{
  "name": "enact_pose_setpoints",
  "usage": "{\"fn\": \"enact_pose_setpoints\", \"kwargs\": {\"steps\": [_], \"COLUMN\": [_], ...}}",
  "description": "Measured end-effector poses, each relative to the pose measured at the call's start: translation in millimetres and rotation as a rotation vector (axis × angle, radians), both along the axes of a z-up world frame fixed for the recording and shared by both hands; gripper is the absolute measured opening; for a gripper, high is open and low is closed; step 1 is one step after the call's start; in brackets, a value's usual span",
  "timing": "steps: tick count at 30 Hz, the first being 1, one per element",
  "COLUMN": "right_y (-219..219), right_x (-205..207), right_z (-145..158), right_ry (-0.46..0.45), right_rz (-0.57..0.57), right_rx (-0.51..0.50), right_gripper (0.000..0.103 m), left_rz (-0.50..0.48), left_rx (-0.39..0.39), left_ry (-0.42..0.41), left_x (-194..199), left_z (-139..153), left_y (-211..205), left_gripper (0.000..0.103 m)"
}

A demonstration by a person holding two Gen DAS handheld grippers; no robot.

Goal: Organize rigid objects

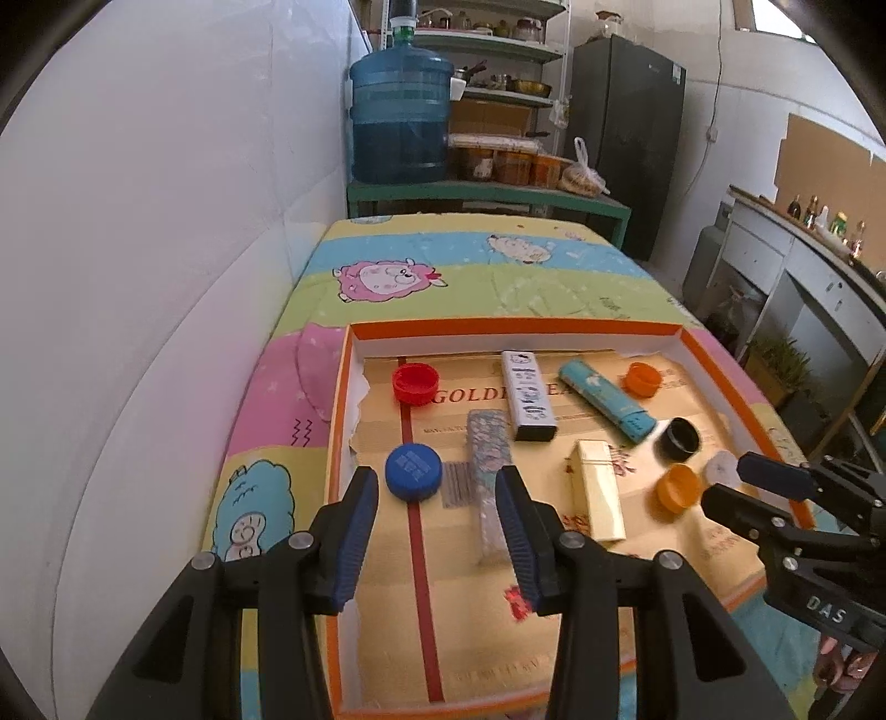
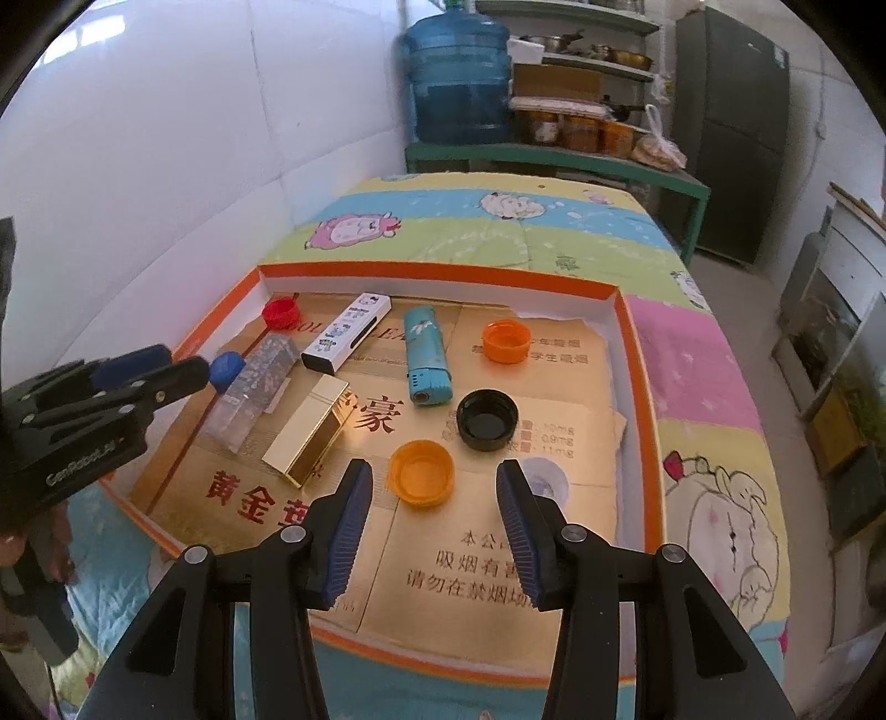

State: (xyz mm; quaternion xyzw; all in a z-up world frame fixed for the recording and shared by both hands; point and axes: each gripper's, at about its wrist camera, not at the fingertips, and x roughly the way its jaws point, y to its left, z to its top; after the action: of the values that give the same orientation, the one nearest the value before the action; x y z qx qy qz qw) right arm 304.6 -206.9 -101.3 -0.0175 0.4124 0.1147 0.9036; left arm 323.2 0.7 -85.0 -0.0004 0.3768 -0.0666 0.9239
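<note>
Behind tray (image 1: pixel 720 354): water jug (image 1: pixel 398 111), shelf (image 1: pixel 498 50), fridge (image 1: pixel 626 138).

In the left wrist view the left gripper (image 1: pixel 437 498) covers the near end of the glittery clear lighter (image 1: pixel 487 471), and the white cap (image 1: pixel 720 468) is blurred, half behind the right gripper (image 1: pixel 731 482). In the right wrist view the blue cap (image 2: pixel 228 368) sits partly behind the other gripper's finger, and the person's hand (image 2: pixel 33 559) is cut off at the left edge.

Orange-rimmed tray (image 1: pixel 714 354), red cap (image 1: pixel 415 383), blue cap (image 1: pixel 413 472), black cap (image 2: pixel 487 419), teal lighter (image 2: pixel 426 354), cartoon-print sheet (image 1: pixel 443 260)
</note>
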Motion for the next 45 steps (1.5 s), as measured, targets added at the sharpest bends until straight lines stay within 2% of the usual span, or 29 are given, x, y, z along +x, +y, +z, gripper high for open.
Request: {"fn": "enact_pose_setpoints", "kwargs": {"steps": [3,12,13,15,16,25,39,45], "right_y": [-2.0,-7.7,-7.4,-6.6,-6.1,-0.3,4.2,9.5], "right_x": [-8.7,-38.8,-43.4,-49.0,-51.6,-82.9,-132.5,-158.4], "right_z": [3.4,14.6,16.9,20.2,21.5,39.6,66.3,80.6], "right_ry": [-0.011,-0.046,-0.052,-0.060,-0.064,-0.116,-0.165,-0.208], "right_rz": [-0.019,-0.071,-0.073,-0.076,-0.077,-0.127,-0.201,-0.213], "right_rx": [0.003,0.007,0.008,0.007,0.007,-0.020,-0.005,-0.033], "right_gripper": [0.048,0.066,0.069,0.071,0.071,0.071,0.071,0.071], "left_rz": [-0.004,-0.011,-0.014,-0.018,-0.019,-0.001,0.015,0.021], "left_rx": [-0.015,-0.043,-0.051,-0.058,-0.059,-0.092,-0.045,-0.068], "left_ry": [-0.018,-0.059,-0.070,-0.091,-0.100,-0.110,-0.166,-0.175], "left_x": [-13.4,-50.4,-54.8,-62.5,-66.1,-90.7,-147.6,-169.4], "left_z": [4.7,17.8,20.0,24.0,25.8,36.5,60.1,68.3], "left_y": [0.6,-1.0,-1.0,-1.2,-1.7,3.1,-4.3,-5.4], "left_gripper": [0.044,0.045,0.048,0.068,0.069,0.070,0.070,0.070]}}
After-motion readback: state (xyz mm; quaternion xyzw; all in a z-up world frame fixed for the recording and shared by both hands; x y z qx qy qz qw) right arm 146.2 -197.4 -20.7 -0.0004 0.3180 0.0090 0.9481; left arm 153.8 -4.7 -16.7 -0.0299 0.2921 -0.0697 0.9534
